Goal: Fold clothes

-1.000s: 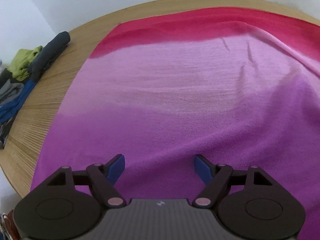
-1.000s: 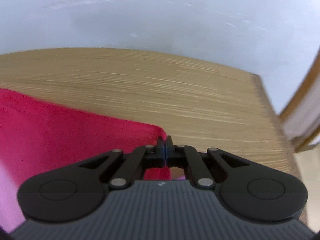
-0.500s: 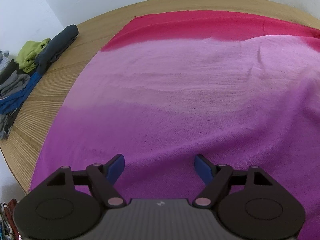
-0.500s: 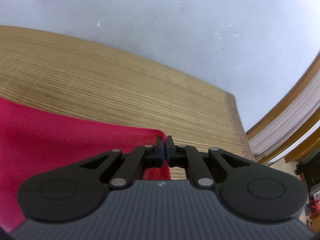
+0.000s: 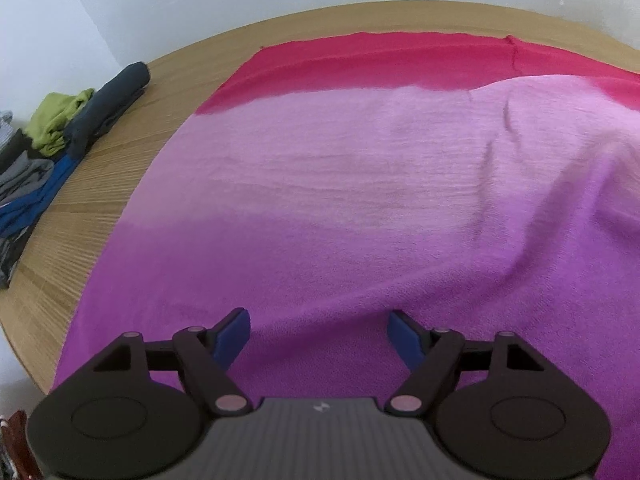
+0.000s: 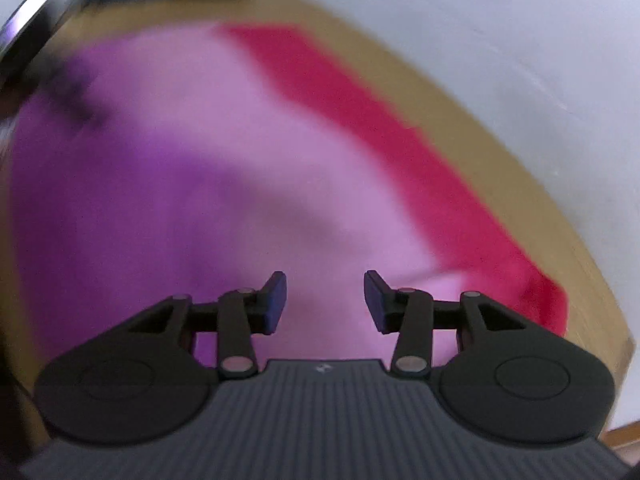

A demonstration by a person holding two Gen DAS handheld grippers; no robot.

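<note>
A large cloth (image 5: pixel 340 200), banded red, pale pink and purple, lay spread flat over most of the wooden table (image 5: pixel 100 184), its red band along the far edge near the wall. The left gripper (image 5: pixel 318 334) hung over the cloth's purple near part, its jaws closing a little yet standing wide apart, with nothing between them. The right gripper (image 6: pixel 325 300), seen through motion blur, was above the pink part near the cloth's red corner; its jaws had just been opening and held nothing. To the left of the cloth sat a pile of folded clothes (image 5: pixel 52 148), apart from it.
</note>
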